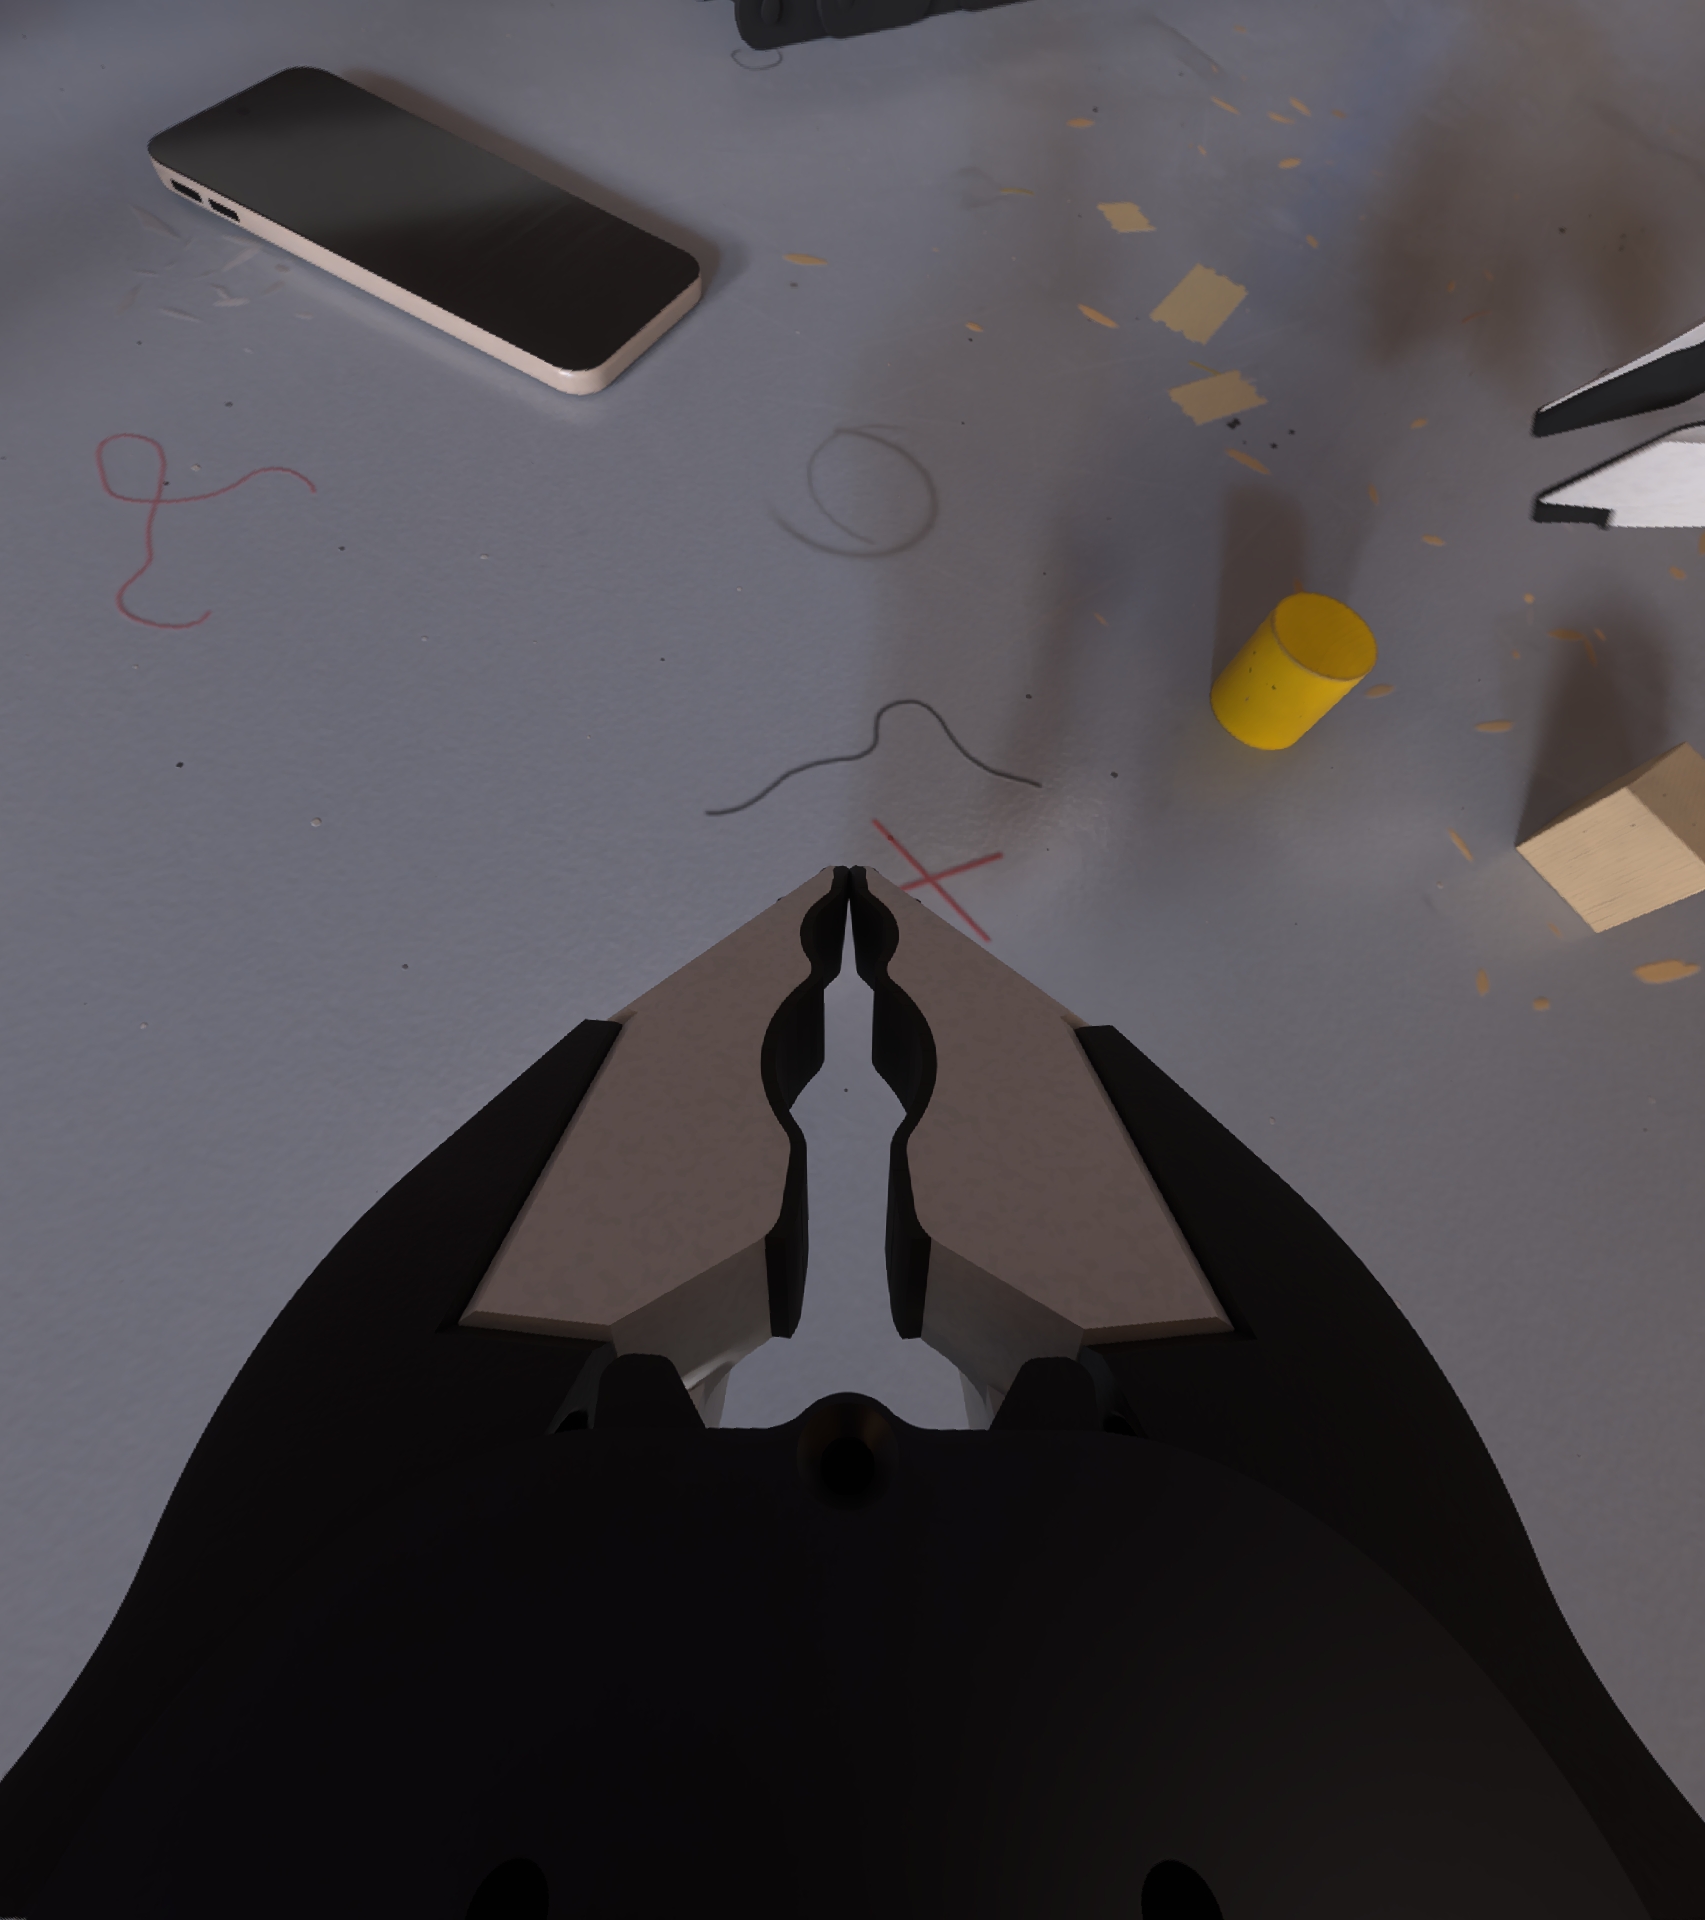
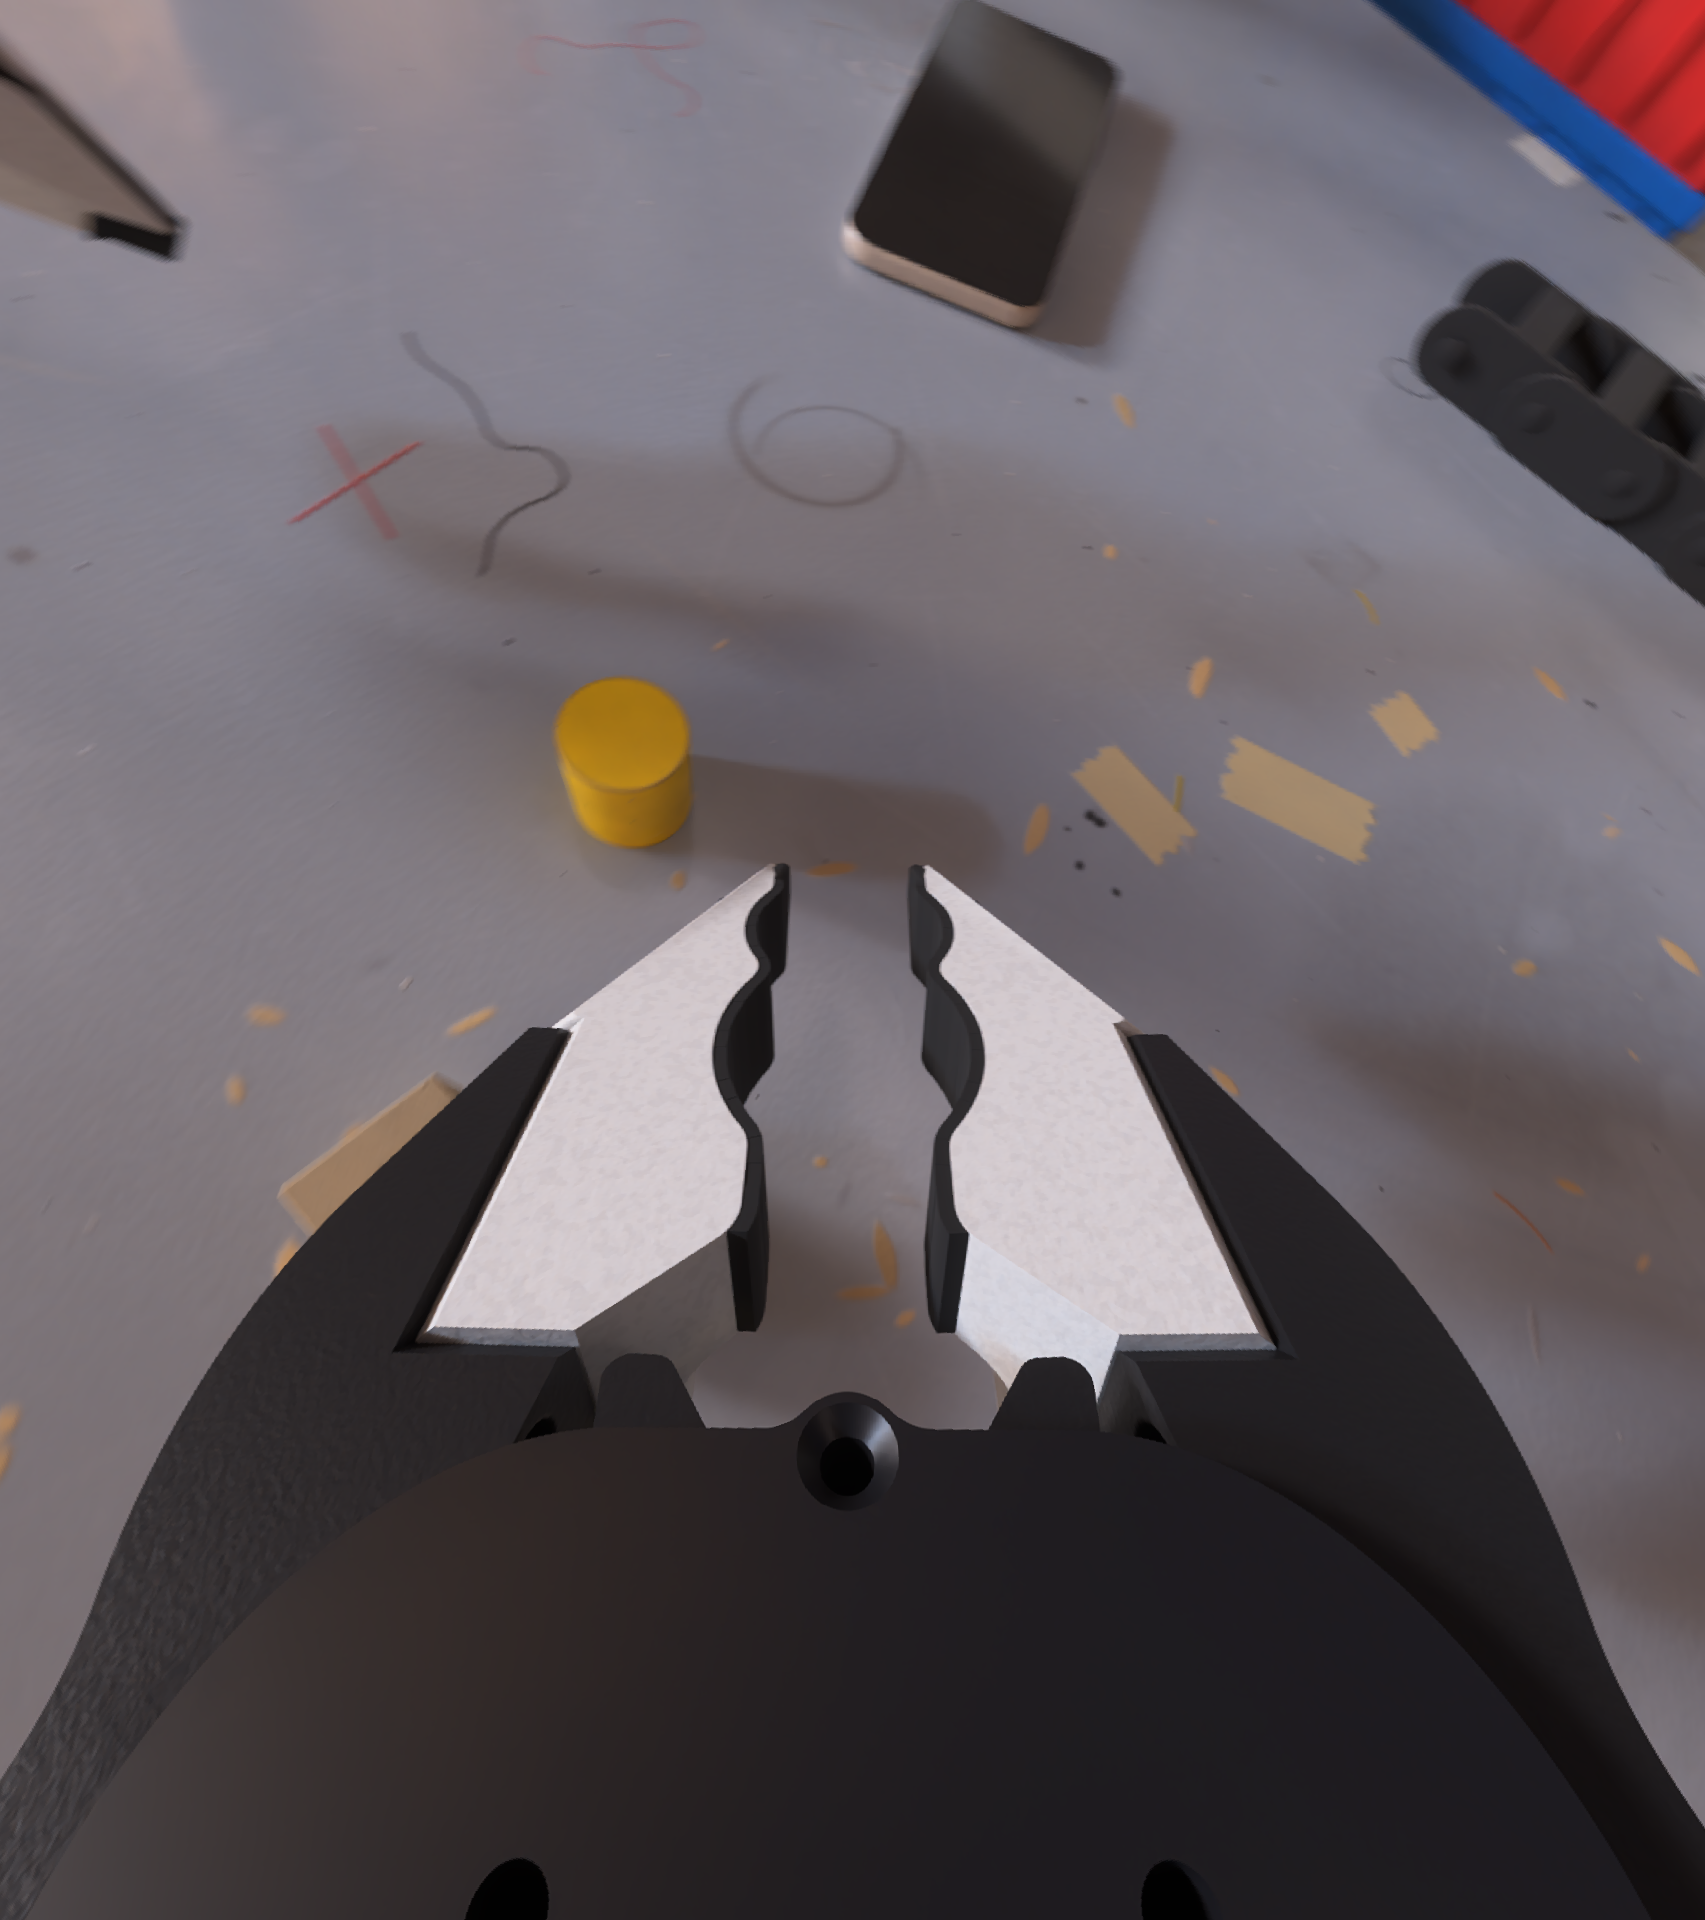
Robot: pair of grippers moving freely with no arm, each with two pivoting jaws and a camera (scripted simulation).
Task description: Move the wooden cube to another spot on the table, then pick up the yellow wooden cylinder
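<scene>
Table: grey, chip-littered. Phone: well ahead of right gripper, whose jaws stand narrowly parted, empty. Left gripper: tips together, empty. Wooden cube: rightward of it. Yellow wooden cylinder: upright, just ahead-left of right gripper.

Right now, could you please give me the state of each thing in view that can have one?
Left gripper: shut, empty.
Right gripper: open, empty.
Yellow wooden cylinder: upright, untouched.
Wooden cube: on the table, free.
Smartphone: lying flat, screen dark.
</scene>
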